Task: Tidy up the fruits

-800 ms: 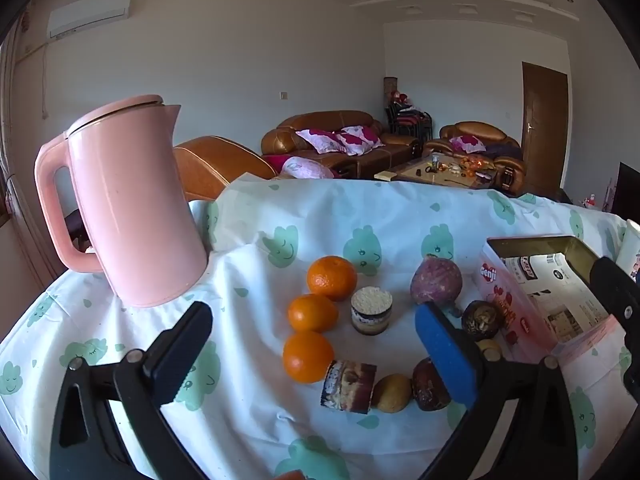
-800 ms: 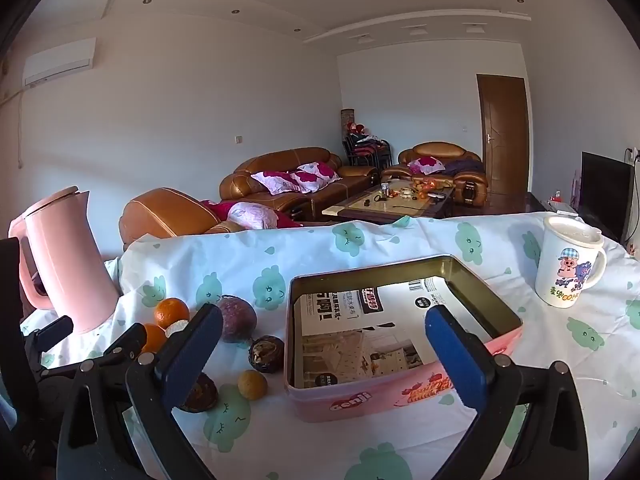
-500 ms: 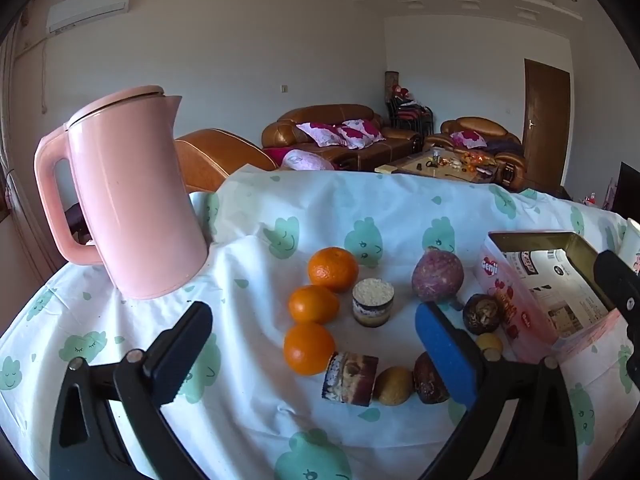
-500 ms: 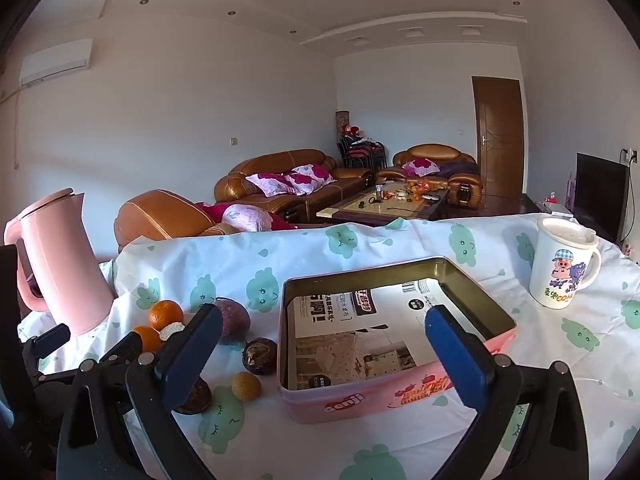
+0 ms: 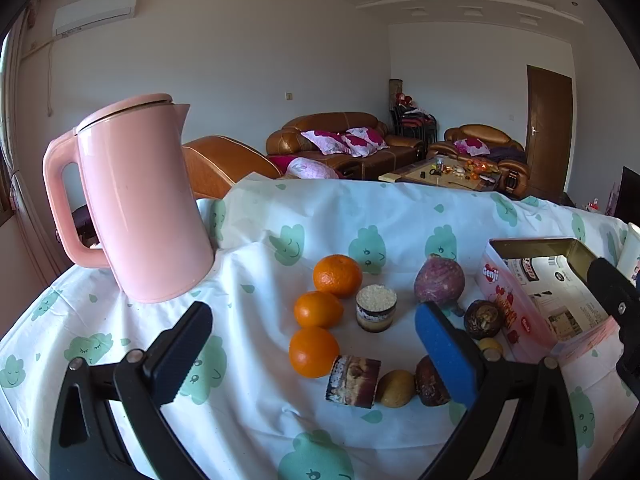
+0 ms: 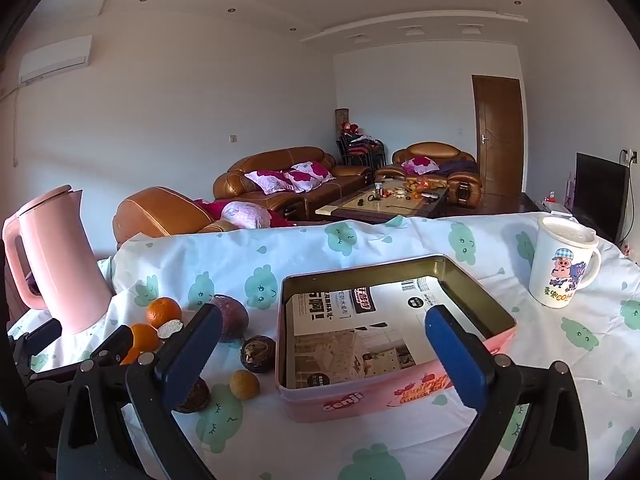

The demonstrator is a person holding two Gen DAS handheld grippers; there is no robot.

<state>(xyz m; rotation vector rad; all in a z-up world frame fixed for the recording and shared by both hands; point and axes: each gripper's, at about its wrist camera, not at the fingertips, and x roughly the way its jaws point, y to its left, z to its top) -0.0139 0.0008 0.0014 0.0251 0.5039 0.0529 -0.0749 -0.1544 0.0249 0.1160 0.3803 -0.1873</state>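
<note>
Three oranges [image 5: 337, 276] [image 5: 318, 309] [image 5: 313, 352] lie in a column on the patterned cloth. Right of them are a purple fruit [image 5: 439, 285], a wrinkled dark fruit [image 5: 482, 319], a small yellow fruit [image 5: 396, 388] and a brown fruit [image 5: 430, 380] partly behind a blue pad. My left gripper [image 5: 312, 316] hangs open above and short of this group, holding nothing. A pink tin [image 6: 360, 396], lined with printed paper, stands right of the fruit. My right gripper [image 6: 322, 324] is open in front of the tin, jaws wide and empty. The purple fruit [image 6: 232, 318] shows left of the tin.
A pink kettle [image 5: 140, 200] stands at the left of the table. A small topped dessert cup [image 5: 376, 308] and a cake slice [image 5: 353, 380] lie among the fruit. A white cartoon mug [image 6: 562, 264] sits at the right. Sofas and a coffee table are beyond the far edge.
Both cameras sway only slightly. The fruit, tin, kettle and mug keep their places, and both pairs of jaws stay equally wide.
</note>
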